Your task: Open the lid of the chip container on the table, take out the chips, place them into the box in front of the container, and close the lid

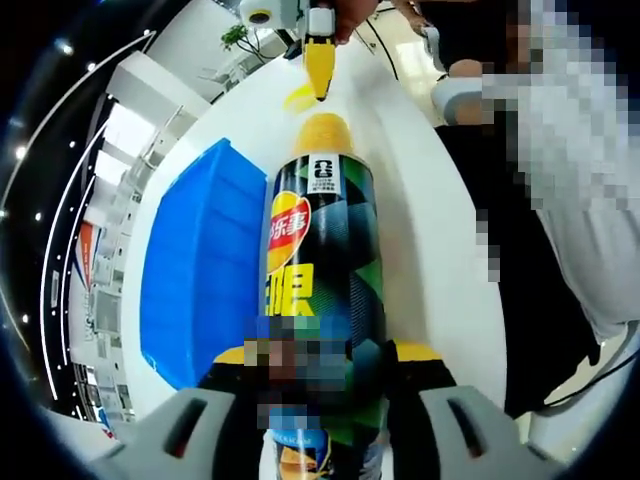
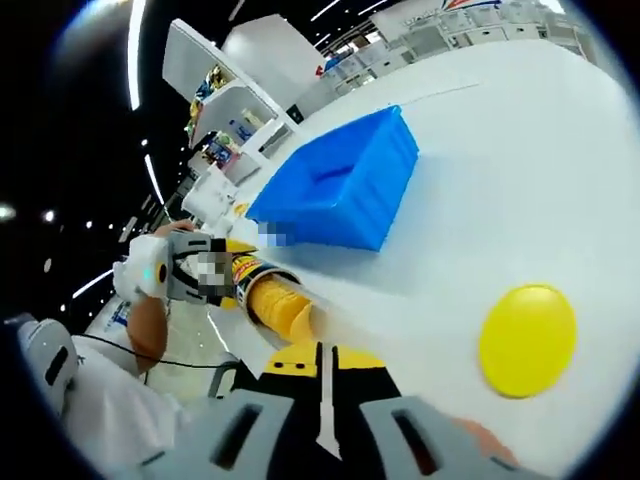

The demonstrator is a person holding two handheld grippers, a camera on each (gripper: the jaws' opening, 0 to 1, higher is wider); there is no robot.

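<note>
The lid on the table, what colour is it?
Yellow. The lid lies on the white table, clearest in the right gripper view.

One chip can [image 1: 320, 290], one blue box [image 2: 340, 185], one yellow lid [image 2: 527, 340], one chip stack [image 2: 283, 305].

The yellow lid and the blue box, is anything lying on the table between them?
No. In the right gripper view, only bare white table lies between the yellow lid and the blue box.

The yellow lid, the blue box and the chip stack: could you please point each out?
yellow lid [image 2: 527, 340], right gripper view, centre of its flat top.
blue box [image 2: 335, 190], right gripper view, its near side wall.
chip stack [image 2: 283, 306], right gripper view, the side of the stack.
</note>
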